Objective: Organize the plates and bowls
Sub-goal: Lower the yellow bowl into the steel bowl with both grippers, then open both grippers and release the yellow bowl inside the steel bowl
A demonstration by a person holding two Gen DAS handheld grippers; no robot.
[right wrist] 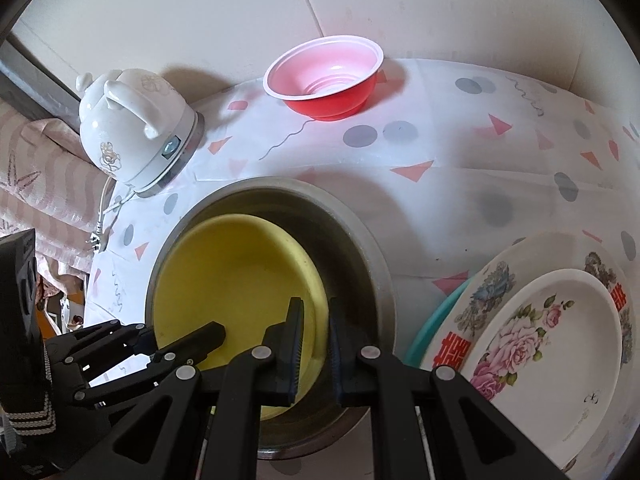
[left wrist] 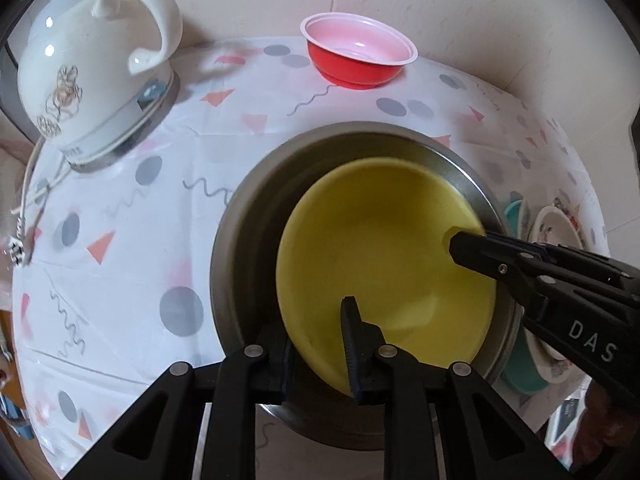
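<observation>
While yellow plate (left wrist: 384, 264) sits in steel bowl (left wrist: 256, 200), L gripper (left wrist: 316, 344) & R gripper (right wrist: 314, 344) both clamp its rim.

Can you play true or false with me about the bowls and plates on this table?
1. The yellow bowl sits inside the metal bowl. True.
2. The red bowl is stacked in the yellow bowl. False: it stands alone near the wall.
3. Both grippers, left gripper and right gripper, grip the yellow bowl's rim. True.
4. The white kettle is lying inside the metal bowl. False: it stands on the tablecloth beside it.
5. The rose plate rests on top of another patterned plate. True.
</observation>
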